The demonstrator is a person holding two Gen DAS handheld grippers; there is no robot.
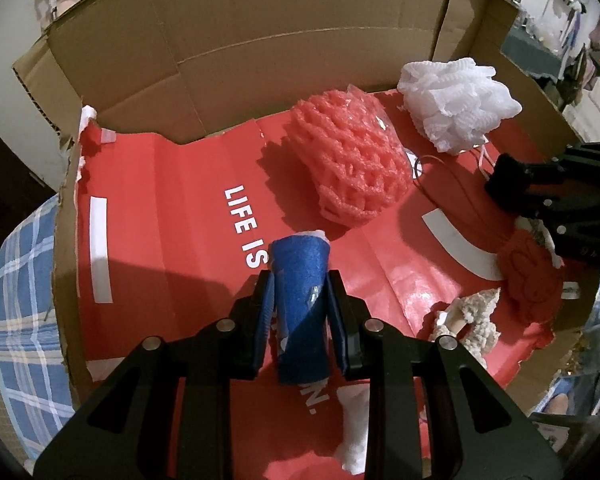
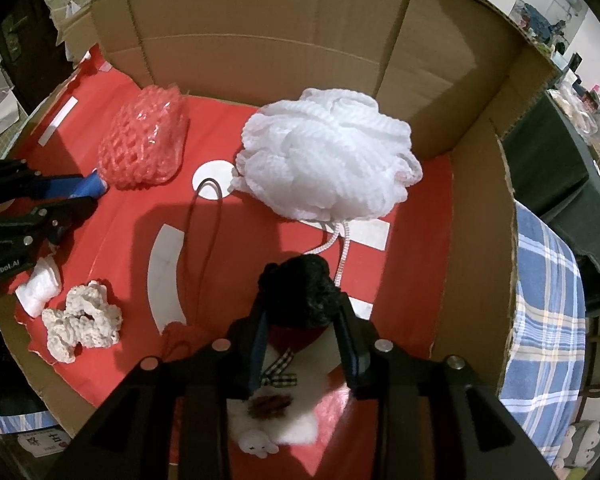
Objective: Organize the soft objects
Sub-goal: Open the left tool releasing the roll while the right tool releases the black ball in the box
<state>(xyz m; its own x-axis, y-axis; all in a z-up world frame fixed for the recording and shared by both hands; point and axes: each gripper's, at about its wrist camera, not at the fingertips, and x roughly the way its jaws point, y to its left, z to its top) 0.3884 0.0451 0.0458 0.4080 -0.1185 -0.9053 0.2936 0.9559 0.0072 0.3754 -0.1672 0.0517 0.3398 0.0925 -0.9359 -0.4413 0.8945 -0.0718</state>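
Blue foam roll (image 1: 300, 304) clenched between jaws of left gripper (image 1: 300, 312), held above red printed sheet (image 1: 172, 216) lining cardboard box (image 1: 260, 40)

Black fuzzy ball (image 2: 304, 292) seen between jaws of right gripper (image 2: 304, 344); whether pads press on it cannot be told

Pink foam net (image 1: 348, 156) and white mesh pouf (image 2: 324, 160) laid near back wall, side by side; cream knitted piece (image 2: 80, 320) found near front edge

The blue foam roll (image 1: 300, 304) between the fingers (image 1: 262, 320) looks soft and matt. The pink net (image 1: 348, 156) beyond them is bumpy foam. The red paper (image 1: 172, 208) underneath shines a little.
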